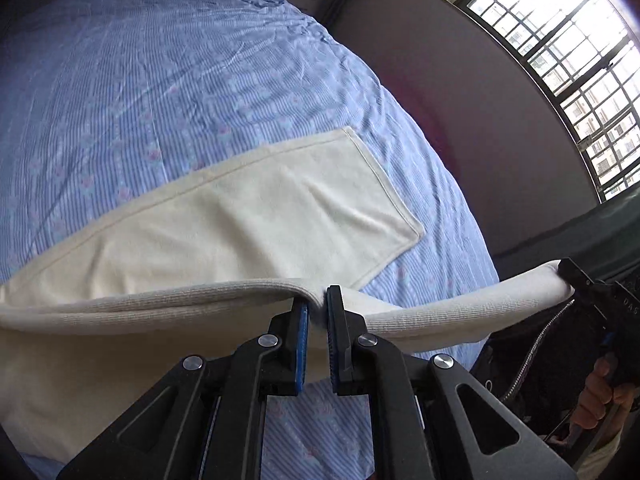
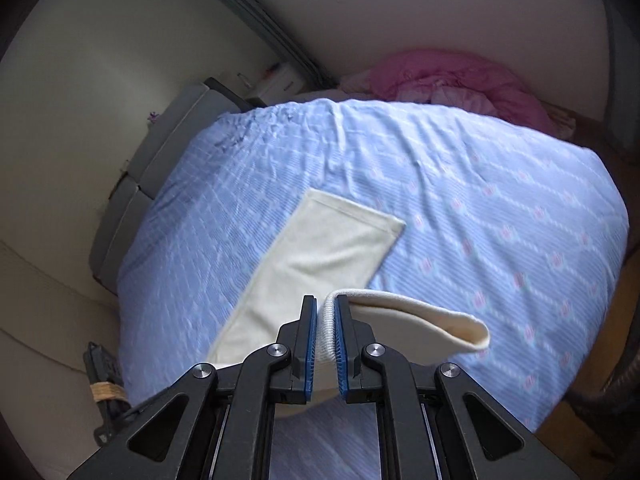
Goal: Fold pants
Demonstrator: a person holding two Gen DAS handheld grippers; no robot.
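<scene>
Cream pants lie across a blue striped bed, the leg end flat on the sheet. My left gripper is shut on the ribbed waistband and holds it lifted above the bed. The right gripper shows at the right edge of the left wrist view, clamped on the other end of the waistband. In the right wrist view my right gripper is shut on the ribbed waistband, and the pants trail away over the bed.
A barred window and wall stand right of the bed. A pink bundle lies at the bed's far end. A grey headboard and white boxes are at the left. A person's hand holds the right gripper.
</scene>
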